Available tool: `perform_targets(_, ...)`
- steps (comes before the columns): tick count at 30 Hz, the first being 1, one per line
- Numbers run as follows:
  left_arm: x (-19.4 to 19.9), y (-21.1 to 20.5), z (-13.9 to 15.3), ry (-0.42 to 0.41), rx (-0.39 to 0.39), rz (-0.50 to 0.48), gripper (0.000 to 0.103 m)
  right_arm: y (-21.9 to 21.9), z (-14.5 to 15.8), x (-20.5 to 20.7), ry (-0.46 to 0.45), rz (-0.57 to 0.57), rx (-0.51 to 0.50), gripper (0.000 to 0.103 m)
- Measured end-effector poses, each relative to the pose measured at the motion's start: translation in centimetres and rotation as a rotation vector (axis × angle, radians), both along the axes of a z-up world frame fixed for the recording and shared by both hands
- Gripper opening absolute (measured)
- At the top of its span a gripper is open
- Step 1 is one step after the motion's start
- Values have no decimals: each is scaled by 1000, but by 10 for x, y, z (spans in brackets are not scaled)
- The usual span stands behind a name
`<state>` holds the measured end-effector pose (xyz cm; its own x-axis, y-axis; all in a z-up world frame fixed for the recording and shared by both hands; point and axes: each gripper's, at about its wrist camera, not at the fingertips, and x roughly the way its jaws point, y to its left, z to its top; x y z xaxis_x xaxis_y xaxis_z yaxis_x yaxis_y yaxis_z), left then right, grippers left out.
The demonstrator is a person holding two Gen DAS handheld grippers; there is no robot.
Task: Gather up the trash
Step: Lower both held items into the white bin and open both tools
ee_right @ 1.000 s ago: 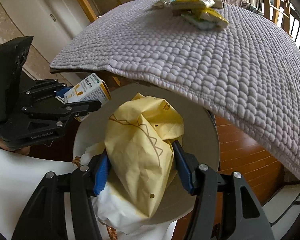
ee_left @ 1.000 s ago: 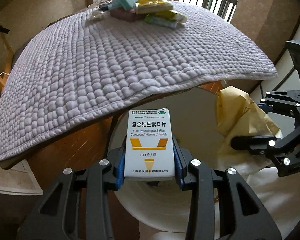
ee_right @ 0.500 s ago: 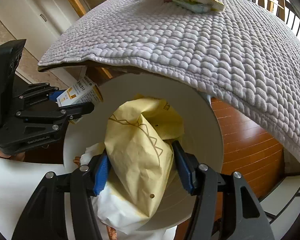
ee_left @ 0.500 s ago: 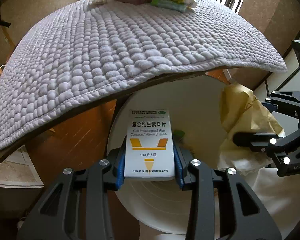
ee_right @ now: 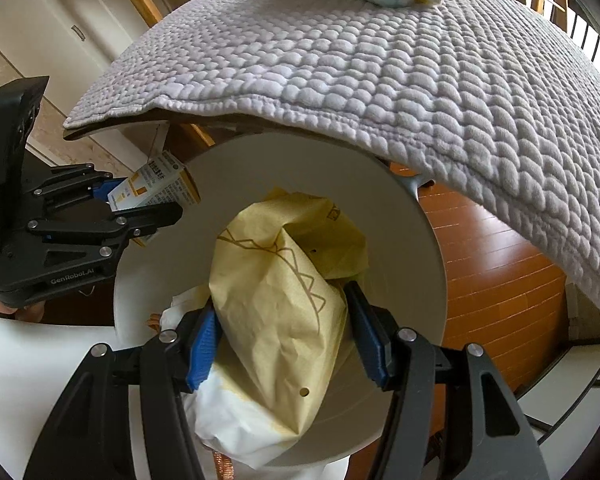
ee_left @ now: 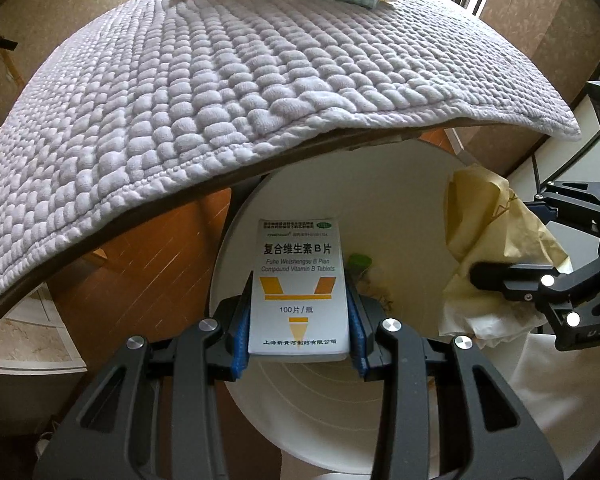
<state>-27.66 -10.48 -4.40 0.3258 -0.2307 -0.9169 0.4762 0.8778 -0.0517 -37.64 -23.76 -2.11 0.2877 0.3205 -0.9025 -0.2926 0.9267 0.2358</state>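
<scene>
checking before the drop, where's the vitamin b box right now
In the left wrist view the vitamin B box sits low centre, clamped in the left gripper over the white bin, beside the yellow paper bag.

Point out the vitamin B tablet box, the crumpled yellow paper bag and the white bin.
vitamin B tablet box [ee_left: 298,288], left wrist view, middle of its printed front face.
yellow paper bag [ee_right: 280,300], right wrist view, creased middle of the paper.
white bin [ee_left: 300,412], left wrist view, bare near inner wall.
</scene>
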Motion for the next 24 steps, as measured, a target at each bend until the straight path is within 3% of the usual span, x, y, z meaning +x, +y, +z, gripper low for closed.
perform_targets(22,1,-11,-9,14,-7,-13,41,-23,-10,24,4,-9,0,60)
perform_targets(23,2,-10,-9,12,-19,-17,42,-25,-7,27,1,-12,1,62)
perform_targets(24,2,-10,-7,12,-26,-18,61,-27,-5,28,0,-14,4,70)
